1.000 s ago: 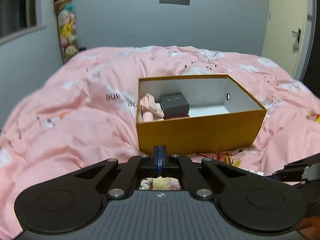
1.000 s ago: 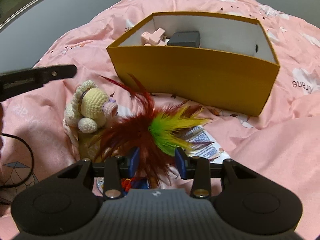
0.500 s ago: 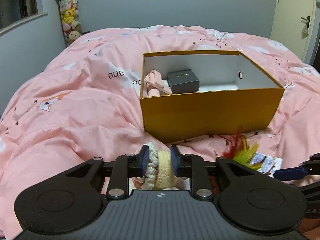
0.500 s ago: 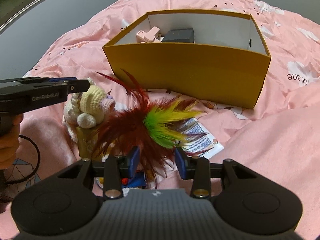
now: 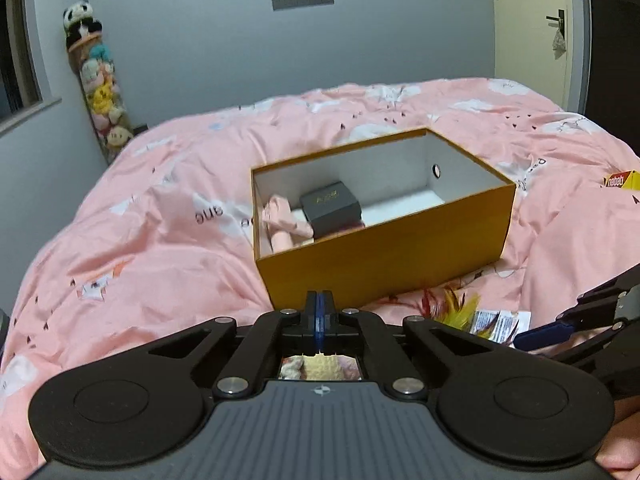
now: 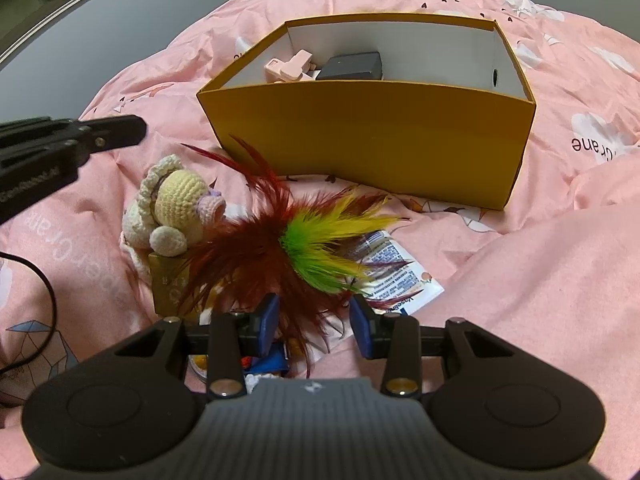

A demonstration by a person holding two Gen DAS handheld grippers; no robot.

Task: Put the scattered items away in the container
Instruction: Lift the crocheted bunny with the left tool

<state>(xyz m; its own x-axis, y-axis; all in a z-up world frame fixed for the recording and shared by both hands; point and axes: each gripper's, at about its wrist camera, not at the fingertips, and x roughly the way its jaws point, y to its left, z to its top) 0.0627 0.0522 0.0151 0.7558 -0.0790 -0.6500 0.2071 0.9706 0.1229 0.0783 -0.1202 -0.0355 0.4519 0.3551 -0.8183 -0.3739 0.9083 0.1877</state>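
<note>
L gripper (image 5: 319,312) clenched, empty; R gripper (image 6: 314,326) part-open w/ feather toy (image 6: 296,248) between, grip unclear.

One yellow box (image 6: 372,136) holds one dark case (image 6: 352,66) and one pink clip (image 6: 290,66). Outside lie one crocheted doll (image 6: 176,208), one feather toy (image 6: 296,244) and one printed sachet (image 6: 400,276).

The right tongs (image 6: 314,324) hide the feather toy's (image 6: 292,248) base and most of a blue packet (image 6: 268,362). The crochet doll (image 5: 320,366) shows only through a gap under the left tongs (image 5: 319,312). The sachet's (image 6: 394,276) print is too small to read.
</note>
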